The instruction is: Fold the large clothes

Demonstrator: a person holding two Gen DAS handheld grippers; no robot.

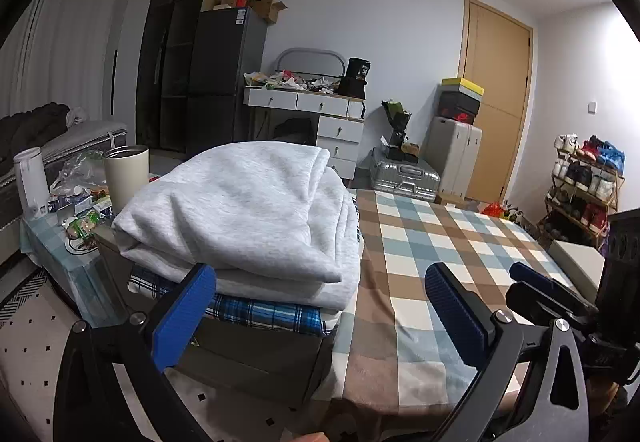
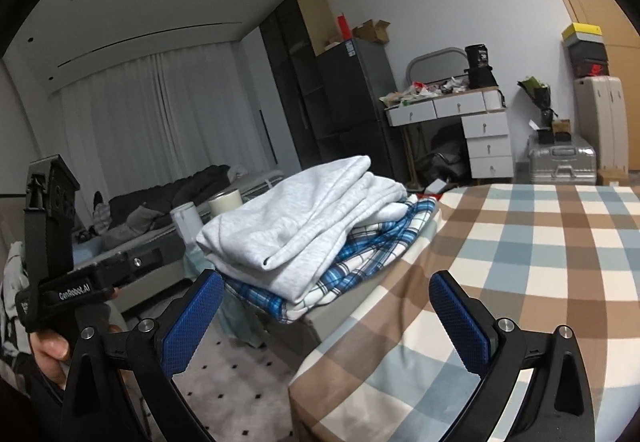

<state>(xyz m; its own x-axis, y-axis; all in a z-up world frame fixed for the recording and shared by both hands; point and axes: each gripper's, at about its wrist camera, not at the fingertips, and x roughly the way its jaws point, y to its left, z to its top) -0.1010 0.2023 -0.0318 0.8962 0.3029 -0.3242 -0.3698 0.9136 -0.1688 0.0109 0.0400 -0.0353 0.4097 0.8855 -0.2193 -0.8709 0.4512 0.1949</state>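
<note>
A folded light grey sweatshirt lies on top of a folded blue plaid garment. The stack rests on a dark grey box at the left edge of the checked tablecloth. My left gripper is open just in front of the stack, its left pad close to the sweatshirt's lower edge, holding nothing. My right gripper is open too, empty, a little short of the stack. The right gripper also shows from the side at the right of the left wrist view.
Left of the stack stand a cream tumbler, a white bottle and packets on a small side table. A white desk with drawers, suitcases and a shoe rack line the far wall. A hand holds the left gripper's handle.
</note>
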